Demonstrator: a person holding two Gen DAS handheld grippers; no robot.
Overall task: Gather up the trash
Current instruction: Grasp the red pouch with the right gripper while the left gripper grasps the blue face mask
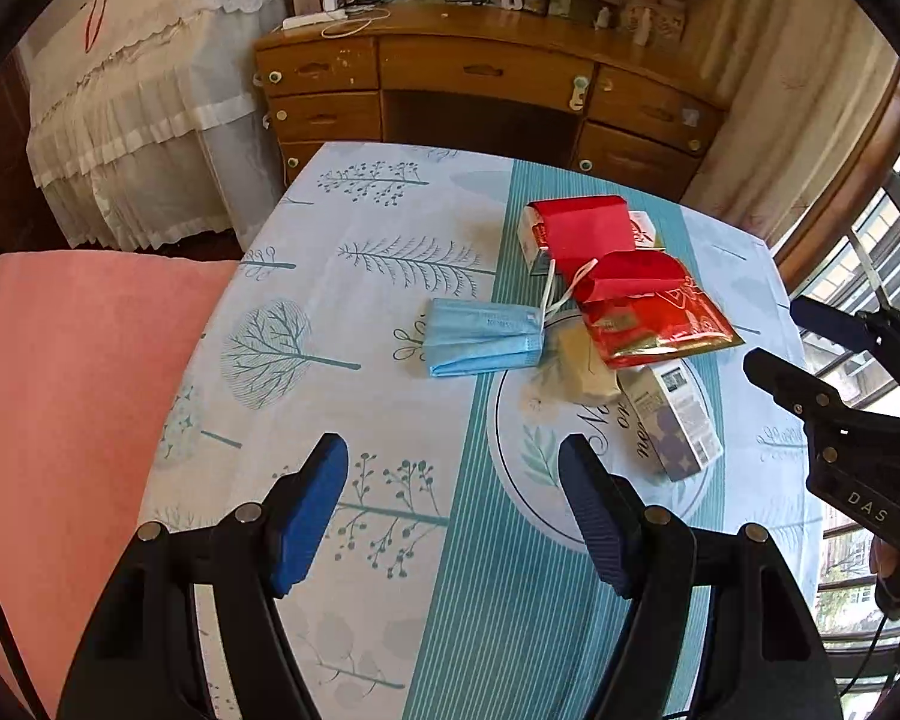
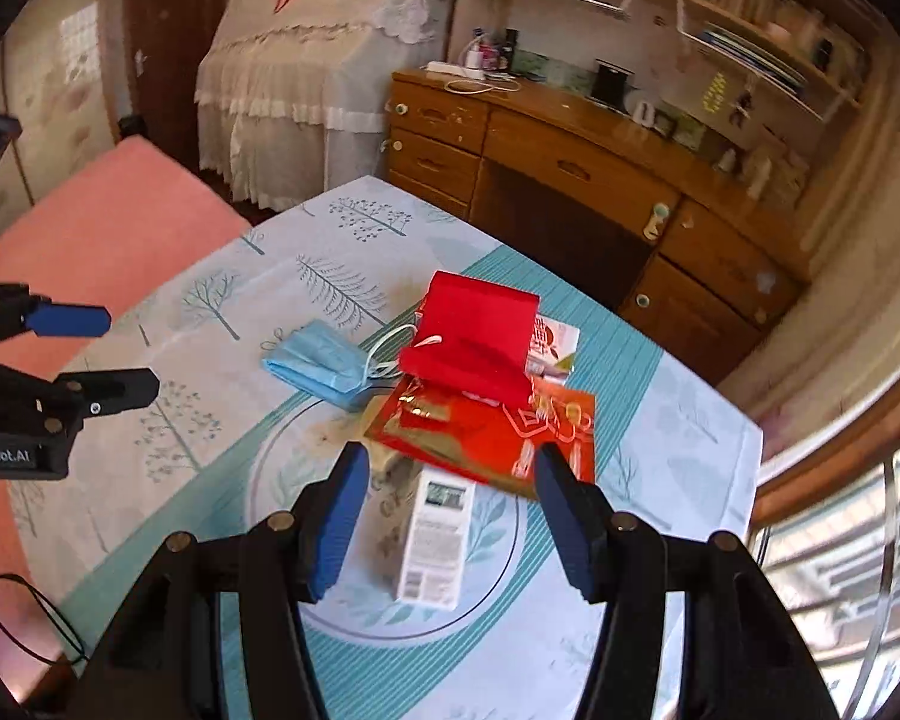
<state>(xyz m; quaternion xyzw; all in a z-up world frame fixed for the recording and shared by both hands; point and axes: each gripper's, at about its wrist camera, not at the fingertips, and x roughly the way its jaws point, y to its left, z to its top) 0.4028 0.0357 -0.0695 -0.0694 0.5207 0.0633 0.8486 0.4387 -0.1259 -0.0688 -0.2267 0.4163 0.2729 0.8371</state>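
Trash lies in a cluster on the tree-patterned tablecloth point(image 1: 360, 228): a folded blue face mask point(image 1: 483, 336) point(image 2: 318, 363), a red paper envelope point(image 1: 582, 228) point(image 2: 474, 336) over a white-and-red carton point(image 1: 531, 240), a red-gold foil bag point(image 1: 654, 312) point(image 2: 510, 432), a beige crumpled wrapper point(image 1: 582, 360) and a small white box point(image 1: 672, 414) point(image 2: 435, 540). My left gripper point(image 1: 453, 456) point(image 2: 126, 354) hovers open short of the mask, holding nothing. My right gripper point(image 2: 450, 468) point(image 1: 780, 333) stands open above the white box, which shows between its fingers without the pads touching it.
A pink padded seat point(image 1: 78, 390) borders the table's left side. Beyond the far edge stand a wooden desk with drawers point(image 1: 480, 72) and a piece of furniture under a lace cover point(image 1: 138, 120). A barred window point(image 1: 870, 252) runs along the right.
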